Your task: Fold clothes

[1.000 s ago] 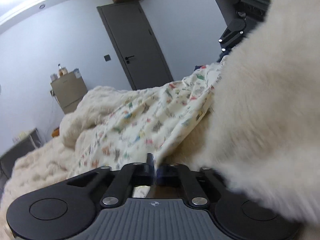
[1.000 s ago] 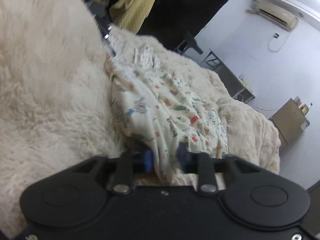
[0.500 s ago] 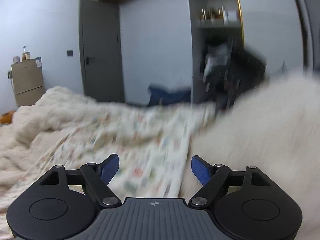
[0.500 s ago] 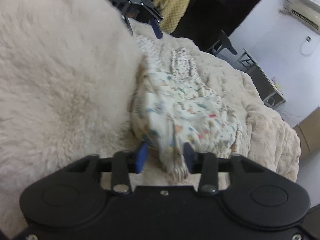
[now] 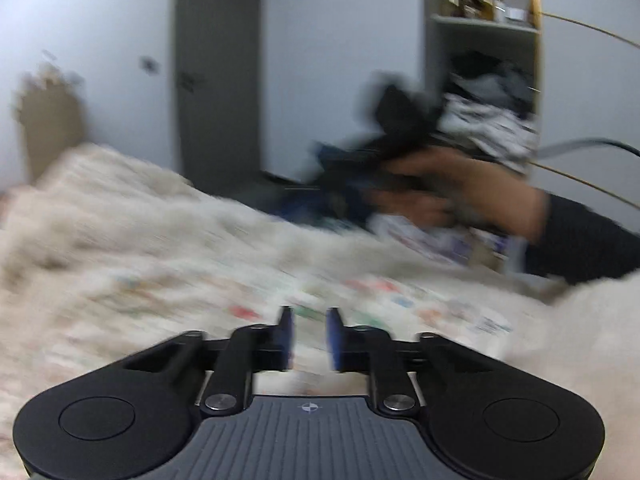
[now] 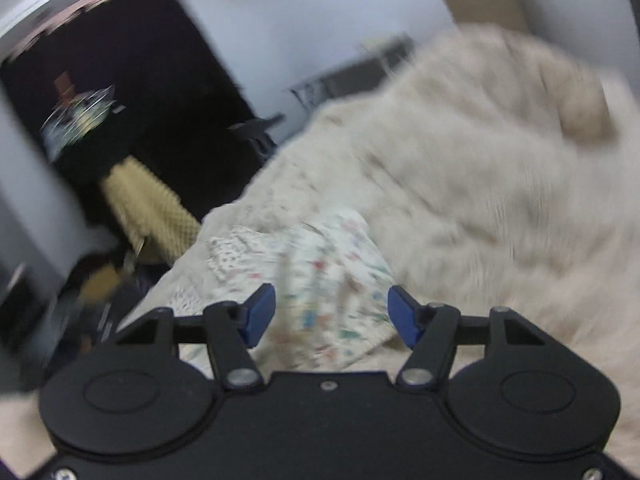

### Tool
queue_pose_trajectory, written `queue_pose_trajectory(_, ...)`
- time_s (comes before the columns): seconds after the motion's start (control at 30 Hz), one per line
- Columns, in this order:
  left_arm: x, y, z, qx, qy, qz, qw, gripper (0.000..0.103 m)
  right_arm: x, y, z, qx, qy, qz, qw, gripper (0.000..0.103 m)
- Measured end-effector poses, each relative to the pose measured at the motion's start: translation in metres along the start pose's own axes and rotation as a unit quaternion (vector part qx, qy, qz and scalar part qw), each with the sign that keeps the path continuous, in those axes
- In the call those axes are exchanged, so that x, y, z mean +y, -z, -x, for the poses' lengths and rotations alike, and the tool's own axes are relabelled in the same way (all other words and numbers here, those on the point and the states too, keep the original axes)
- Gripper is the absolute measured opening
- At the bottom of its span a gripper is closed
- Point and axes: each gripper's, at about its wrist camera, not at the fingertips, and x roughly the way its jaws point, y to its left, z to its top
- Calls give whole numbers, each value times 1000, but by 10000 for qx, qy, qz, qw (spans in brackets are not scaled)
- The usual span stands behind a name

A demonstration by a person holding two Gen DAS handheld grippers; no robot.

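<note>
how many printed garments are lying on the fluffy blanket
1 that can be made out. The printed garment lies on the cream blanket, ahead of the right tool; the left view shows the same one. Blur may hide others.

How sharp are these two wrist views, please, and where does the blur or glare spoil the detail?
Left wrist view: the left gripper, its jaws closing on nothing, is crisp; the printed garment, the person's hand and the shelf are motion-smeared. Right wrist view: the right gripper, opening, is sharp; the fluffy blanket streaks, with glare top left.
</note>
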Motion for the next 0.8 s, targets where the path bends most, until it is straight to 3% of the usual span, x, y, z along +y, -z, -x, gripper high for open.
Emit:
queue_pose_trajectory(0.1,-17,16,-10,86,270,-199,9994,7,-21,15,-42,291,115,-247,9992,56)
queue_pose_trajectory(0.2,-19,24,-5,76,551,-144,9983,7,-21,45,-70,541,-302,-460,9970,57)
queue_pose_trajectory(0.27,-20,17,-4,100,667,-287,9973,7,-22,55,-82,472,-255,-494,9973,56)
queue_pose_trajectory(0.33,-21,7,-4,108,739,-469,9961,9,-26,58,-82,302,-316,-694,9966,35)
queue_pose_trajectory(0.37,-18,-1,-9,112,800,-517,9954,9,-31,58,-80,168,-362,-883,9953,19)
queue_pose_trajectory(0.43,-18,-13,-21,156,953,-608,9935,10,-39,56,-72,-104,-363,-1137,9928,18)
queue_pose_trajectory(0.5,-18,-20,-34,234,1080,-590,9921,9,-45,50,-61,-416,-229,-1174,9919,17)
queue_pose_trajectory(0.6,-14,-15,-58,444,1483,-336,9874,0,-48,10,-32,-855,-53,-1166,9895,16)
queue_pose_trajectory(0.7,-6,-26,-85,486,1941,162,9796,0,-46,-33,-13,-931,253,-1023,9901,15)
queue_pose_trajectory(0.8,3,-37,-112,525,2378,647,9677,4,-48,-69,-3,-914,997,-764,9879,14)
